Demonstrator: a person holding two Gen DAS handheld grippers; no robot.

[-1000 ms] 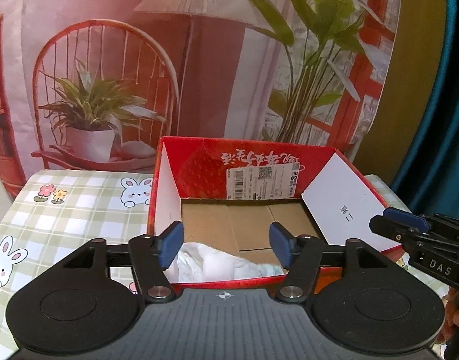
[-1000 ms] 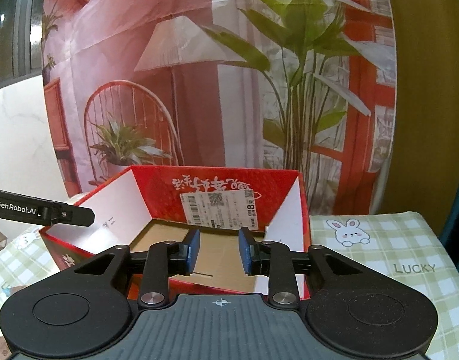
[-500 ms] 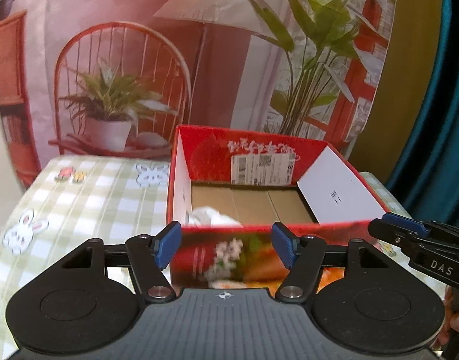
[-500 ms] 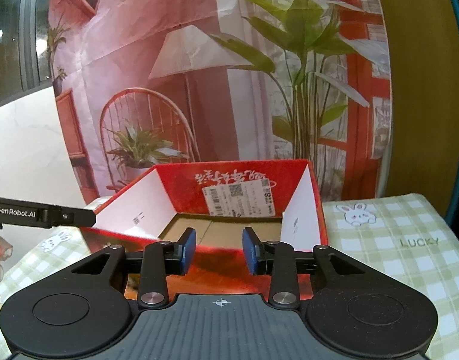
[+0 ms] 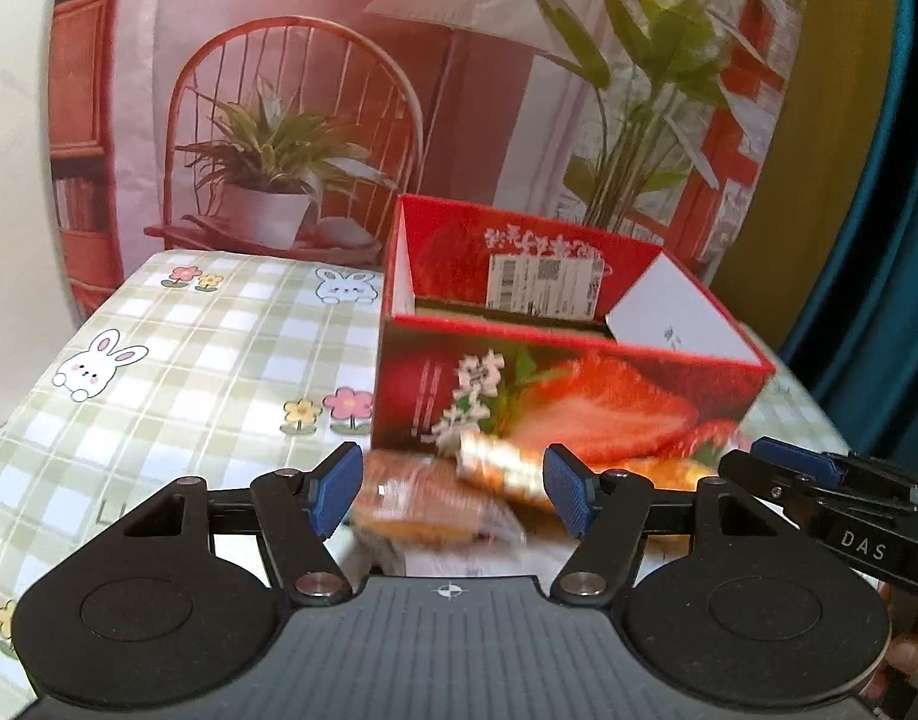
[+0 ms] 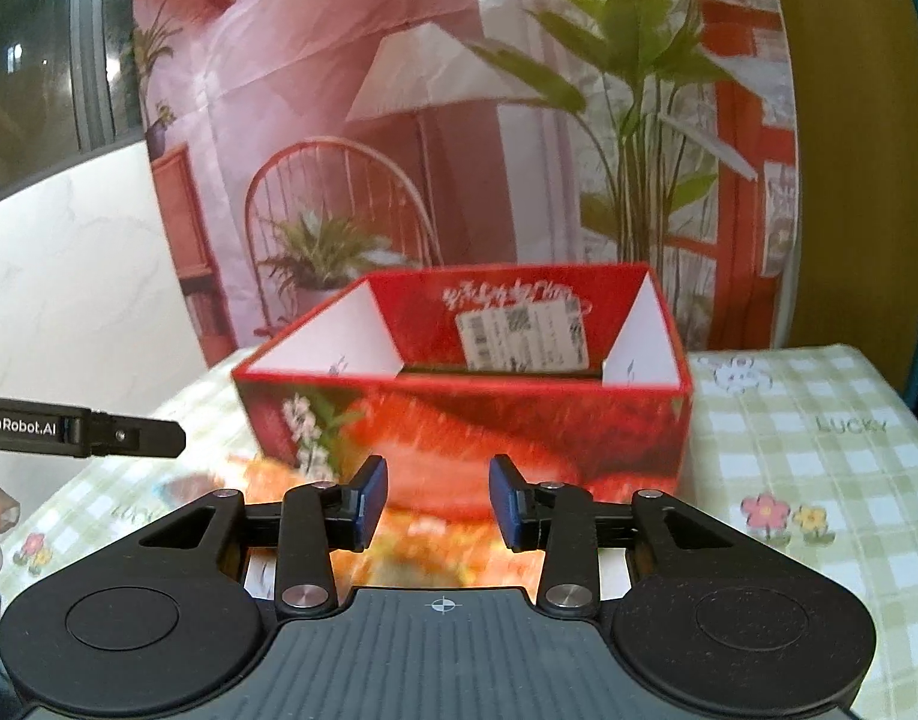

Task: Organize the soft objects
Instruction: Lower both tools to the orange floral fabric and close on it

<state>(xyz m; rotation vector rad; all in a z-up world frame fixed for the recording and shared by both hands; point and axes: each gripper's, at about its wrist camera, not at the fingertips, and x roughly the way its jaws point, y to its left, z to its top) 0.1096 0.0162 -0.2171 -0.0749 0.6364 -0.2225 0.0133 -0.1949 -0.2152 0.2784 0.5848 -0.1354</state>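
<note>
Packets [image 5: 435, 504] of wrapped food lie near the red box [image 5: 567, 402], so both hand-held grippers, left [image 5: 453, 495] released and empty, right [image 6: 438, 501] empty and opening, hover there.

The red box [image 5: 555, 402] stands open-topped toward the desk's [image 5: 177, 372] far edge, and its tall front wall blocks a level approach; entry is from above only. Wrapped soft packets [image 5: 435, 504] crowd the strip between that wall and the near edge. Left of the box the checked cloth lies bare to the desk's left edge, and to its right a stretch runs free to the right edge [image 6: 819, 450]
</note>
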